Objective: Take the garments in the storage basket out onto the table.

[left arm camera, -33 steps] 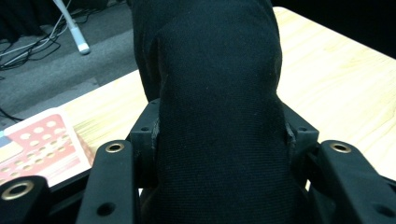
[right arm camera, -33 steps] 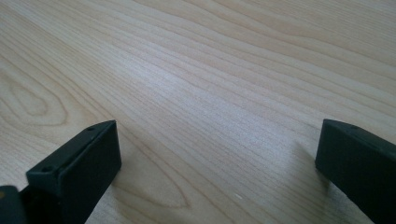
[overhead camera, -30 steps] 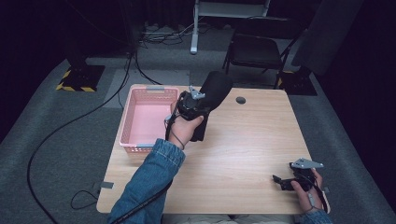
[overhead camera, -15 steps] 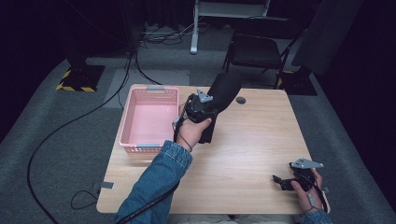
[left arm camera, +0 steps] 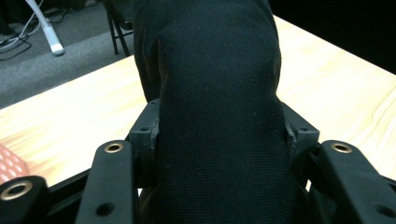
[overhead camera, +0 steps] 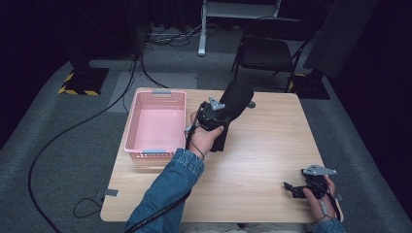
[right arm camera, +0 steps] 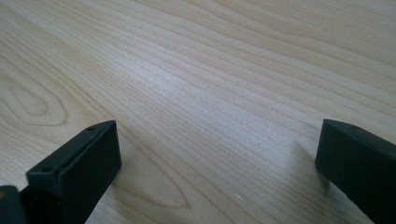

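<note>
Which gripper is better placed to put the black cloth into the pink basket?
Left. The left gripper is shut on the black cloth beside the pink basket; the right gripper rests open, far off.

Matt black cloth point(left arm camera: 219, 116), smooth wood table point(overhead camera: 272, 145), plastic basket point(overhead camera: 155, 127)

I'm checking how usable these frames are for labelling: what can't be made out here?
- Black cloth item: left gripper view, its far end is cut off by the top edge; what it is stays unclear.
- Small dark thing on the table: high view, partly behind the cloth, too small to identify.
- Right gripper: high view, jaw gap too small to judge.
</note>
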Tool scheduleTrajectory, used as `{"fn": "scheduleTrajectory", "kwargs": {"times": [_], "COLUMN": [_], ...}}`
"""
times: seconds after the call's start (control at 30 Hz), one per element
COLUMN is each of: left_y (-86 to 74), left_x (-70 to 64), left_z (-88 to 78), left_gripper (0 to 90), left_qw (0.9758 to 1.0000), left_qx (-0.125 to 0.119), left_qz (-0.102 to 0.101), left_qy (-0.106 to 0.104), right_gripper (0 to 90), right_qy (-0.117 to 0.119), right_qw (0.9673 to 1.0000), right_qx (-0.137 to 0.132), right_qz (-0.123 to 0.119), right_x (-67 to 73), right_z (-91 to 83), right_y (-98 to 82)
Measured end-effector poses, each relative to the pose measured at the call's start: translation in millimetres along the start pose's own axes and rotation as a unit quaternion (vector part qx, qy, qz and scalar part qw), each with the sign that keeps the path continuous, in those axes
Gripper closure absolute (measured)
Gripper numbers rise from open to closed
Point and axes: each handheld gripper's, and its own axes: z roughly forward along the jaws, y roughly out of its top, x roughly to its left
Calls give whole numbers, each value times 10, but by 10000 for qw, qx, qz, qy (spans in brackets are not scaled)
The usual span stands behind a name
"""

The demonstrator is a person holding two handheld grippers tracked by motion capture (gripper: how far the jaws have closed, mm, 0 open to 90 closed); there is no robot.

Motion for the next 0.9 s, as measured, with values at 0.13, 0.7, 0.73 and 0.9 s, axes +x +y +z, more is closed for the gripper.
{"fn": "scheduleTrajectory", "kwargs": {"times": [0.13, 0.7, 0.73, 0.9], "left_y": [-36, -231, -244, -307], "left_x": [-19, -2, 4, 14], "left_z": [61, 301, 316, 378], "left_gripper": [449, 449, 449, 449], "left_qw": [10000, 9995, 9995, 9991], "left_qx": [50, 260, 266, 348], "left_qz": [-15, -184, -179, -239], "left_qy": [-30, -38, -39, -36], "right_gripper": [1, 1, 1, 1], "right_qy": [-1, -1, -1, -2], "right_qw": [10000, 10000, 10000, 10000], "right_qx": [-1, 0, -1, -1], "right_qz": [-1, 1, 0, 0], "right_x": [0, 0, 0, 0], "right_z": [0, 0, 0, 0], "right_y": [0, 0, 0, 0]}}
